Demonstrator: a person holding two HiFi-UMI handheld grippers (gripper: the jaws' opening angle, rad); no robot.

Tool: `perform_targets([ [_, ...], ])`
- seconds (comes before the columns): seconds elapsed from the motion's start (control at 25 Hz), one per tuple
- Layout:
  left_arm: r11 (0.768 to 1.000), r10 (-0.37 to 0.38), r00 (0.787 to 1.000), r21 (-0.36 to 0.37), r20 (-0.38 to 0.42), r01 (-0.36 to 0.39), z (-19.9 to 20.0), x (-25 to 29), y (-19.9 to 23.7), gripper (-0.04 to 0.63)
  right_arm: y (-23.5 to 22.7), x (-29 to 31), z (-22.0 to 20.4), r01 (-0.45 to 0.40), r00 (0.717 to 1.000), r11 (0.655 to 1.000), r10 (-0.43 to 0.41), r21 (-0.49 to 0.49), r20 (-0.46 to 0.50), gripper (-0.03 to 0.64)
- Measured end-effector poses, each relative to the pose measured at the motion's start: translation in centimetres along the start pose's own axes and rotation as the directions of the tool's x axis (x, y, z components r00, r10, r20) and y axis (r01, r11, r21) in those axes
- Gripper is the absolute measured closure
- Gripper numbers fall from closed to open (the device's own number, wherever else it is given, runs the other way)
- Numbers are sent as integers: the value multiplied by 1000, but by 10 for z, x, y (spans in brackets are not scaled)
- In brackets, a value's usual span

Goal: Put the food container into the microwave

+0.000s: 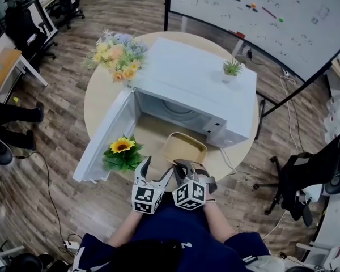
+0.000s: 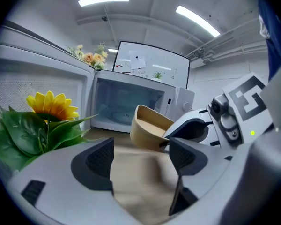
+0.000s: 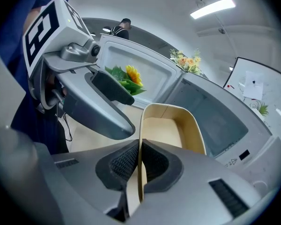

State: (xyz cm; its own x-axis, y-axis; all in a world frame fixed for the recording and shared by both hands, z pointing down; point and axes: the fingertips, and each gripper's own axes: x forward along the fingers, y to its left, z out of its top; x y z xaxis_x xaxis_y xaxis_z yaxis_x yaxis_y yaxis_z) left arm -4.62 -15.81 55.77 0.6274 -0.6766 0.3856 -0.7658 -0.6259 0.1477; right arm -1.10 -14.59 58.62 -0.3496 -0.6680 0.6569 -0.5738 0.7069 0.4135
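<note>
Beige, open-topped and empty, the food container (image 1: pixel 184 148) hangs tilted before the open microwave (image 1: pixel 204 78), its near wall clamped in the right gripper (image 3: pixel 139 168). Left gripper (image 2: pixel 141 157): jaws apart, nothing between them. Round light desk (image 1: pixel 241 146); wood-plank floor (image 1: pixel 39 163); whiteboard (image 1: pixel 260 10) behind.

From my seat, the microwave (image 1: pixel 198 78) sits on the round table (image 1: pixel 96 95), toward its back, with the door (image 1: pixel 105 140) swung out to the left. The sunflower pot (image 1: pixel 122 152) is at the table's front edge, just right of that door. The bouquet (image 1: pixel 116 52) is at the microwave's back-left corner, and a little plant (image 1: pixel 232 68) is on top at the right rear. The container (image 1: pixel 184 148) is in front of the opening, its near wall between my right gripper (image 3: pixel 139 163)'s jaws. My left gripper (image 2: pixel 141 159) is just left of it. The whiteboard (image 1: pixel 260 16) is behind the table and an office chair (image 1: pixel 306 180) is off to the right.
</note>
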Motion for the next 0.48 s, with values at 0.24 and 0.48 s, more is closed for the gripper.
perform_targets([
  [0.24,997,57,998,-46,10,-56,11,0,7,230,-18,3,6,-24,1000,999,25,-39,15,597],
  [0.48,996,83,996,-36,33,-82,23,1,8,230,-39,13,17,-28,999,994,32,-102,37,597],
])
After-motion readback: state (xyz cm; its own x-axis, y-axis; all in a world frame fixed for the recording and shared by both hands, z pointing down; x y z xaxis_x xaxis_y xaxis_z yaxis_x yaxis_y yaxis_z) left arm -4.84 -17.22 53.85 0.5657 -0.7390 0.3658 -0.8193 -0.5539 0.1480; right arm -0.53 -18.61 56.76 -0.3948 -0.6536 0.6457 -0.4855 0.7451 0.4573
